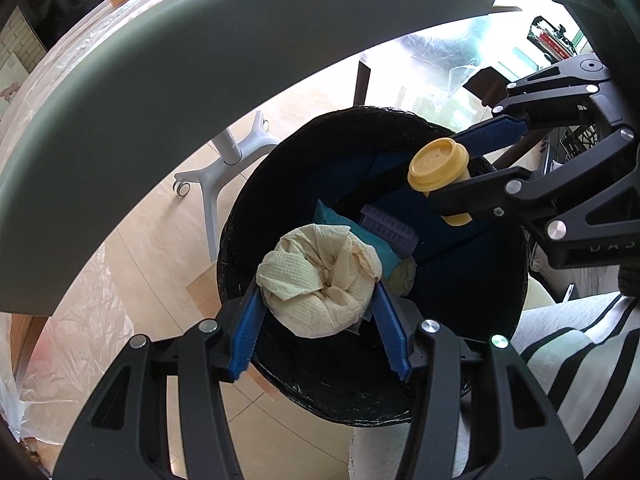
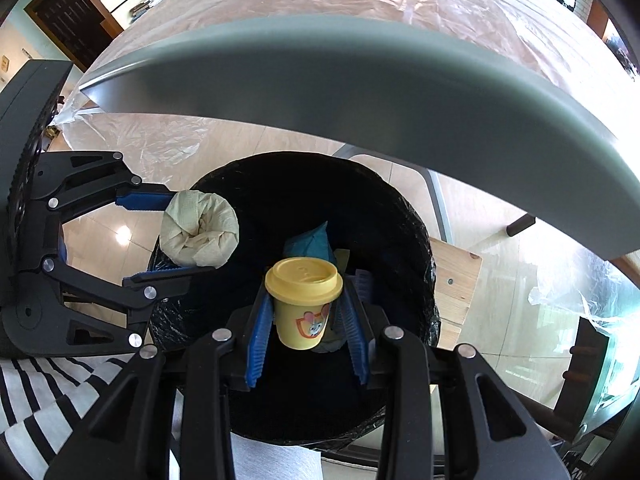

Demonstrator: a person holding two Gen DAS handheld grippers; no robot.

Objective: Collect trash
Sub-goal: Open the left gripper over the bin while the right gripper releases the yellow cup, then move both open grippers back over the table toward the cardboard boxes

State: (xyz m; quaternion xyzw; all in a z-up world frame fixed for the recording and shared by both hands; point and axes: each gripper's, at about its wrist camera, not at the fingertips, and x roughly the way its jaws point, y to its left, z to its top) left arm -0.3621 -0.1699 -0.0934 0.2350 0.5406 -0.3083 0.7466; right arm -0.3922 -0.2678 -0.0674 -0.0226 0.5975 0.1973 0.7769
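Note:
A black-lined trash bin (image 1: pixel 500 288) stands on the floor below the table edge; it also shows in the right wrist view (image 2: pixel 412 240). My left gripper (image 1: pixel 320 296) is shut on a crumpled cream paper towel (image 1: pixel 320 276) and holds it over the bin's near rim. My right gripper (image 2: pixel 306 308) is shut on a small yellow lidded cup (image 2: pixel 304 300) with a cartoon print, held over the bin's mouth. The left wrist view shows that cup (image 1: pixel 438 164) and the right gripper (image 1: pixel 480 172) at the bin's far right. The right wrist view shows the paper towel (image 2: pixel 200 232) and the left gripper (image 2: pixel 176 236) at the bin's left rim.
Inside the bin lie a teal packet (image 1: pixel 340 220) and a purple ribbed piece (image 1: pixel 388 228). The grey table edge (image 1: pixel 200 92) curves above, with its white wheeled leg (image 1: pixel 224 164) behind the bin. Clear plastic sheeting (image 2: pixel 360 4) covers the tabletop. A striped cloth (image 1: pixel 580 360) lies beside the bin.

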